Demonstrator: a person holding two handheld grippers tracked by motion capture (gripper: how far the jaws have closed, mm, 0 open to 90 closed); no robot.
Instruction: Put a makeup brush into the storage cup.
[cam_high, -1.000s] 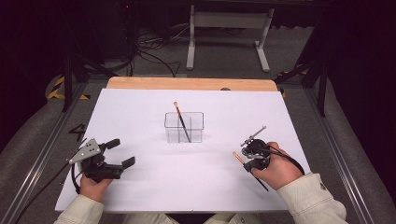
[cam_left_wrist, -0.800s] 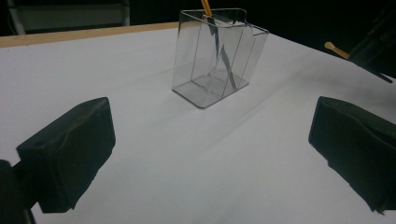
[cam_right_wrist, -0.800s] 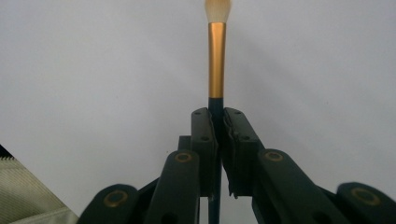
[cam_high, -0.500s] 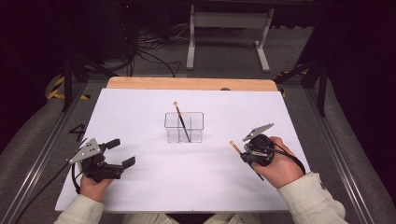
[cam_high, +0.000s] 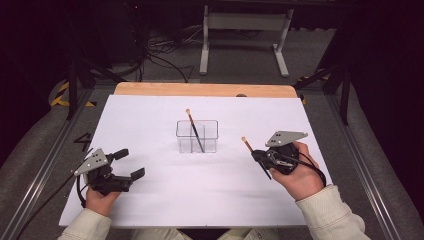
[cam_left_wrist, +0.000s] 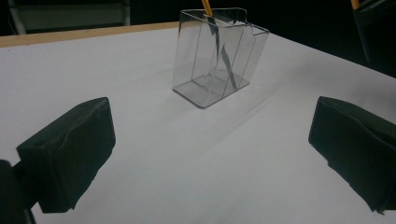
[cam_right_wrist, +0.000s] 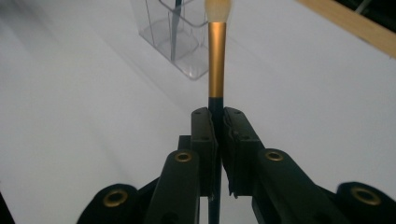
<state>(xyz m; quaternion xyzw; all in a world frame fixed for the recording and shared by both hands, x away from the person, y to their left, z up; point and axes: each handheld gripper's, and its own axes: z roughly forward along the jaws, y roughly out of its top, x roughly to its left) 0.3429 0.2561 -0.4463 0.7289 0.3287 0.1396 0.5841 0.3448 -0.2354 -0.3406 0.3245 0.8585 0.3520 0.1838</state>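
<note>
A clear plastic holder (cam_high: 197, 136) stands mid-table with one dark-handled brush (cam_high: 194, 129) leaning inside it; the holder (cam_left_wrist: 217, 55) also shows in the left gripper view. My right gripper (cam_high: 260, 156) is shut on a second makeup brush (cam_high: 248, 148), lifted off the sheet to the right of the holder. In the right gripper view the brush (cam_right_wrist: 216, 56) has a gold ferrule and pale tip, pinched between the jaws. My left gripper (cam_high: 127, 164) rests open at the near left, its pads (cam_left_wrist: 70, 149) wide apart with nothing between them.
A white sheet (cam_high: 150, 125) covers the table, with a wooden edge (cam_high: 205, 90) at the far side. Metal rails (cam_high: 45, 165) run along both sides. A stand's legs (cam_high: 245, 30) and cables lie on the floor beyond.
My right gripper has lifted the brush off the sheet and turned it, so its tip now points up and toward the holder. The left gripper has stayed put.
</note>
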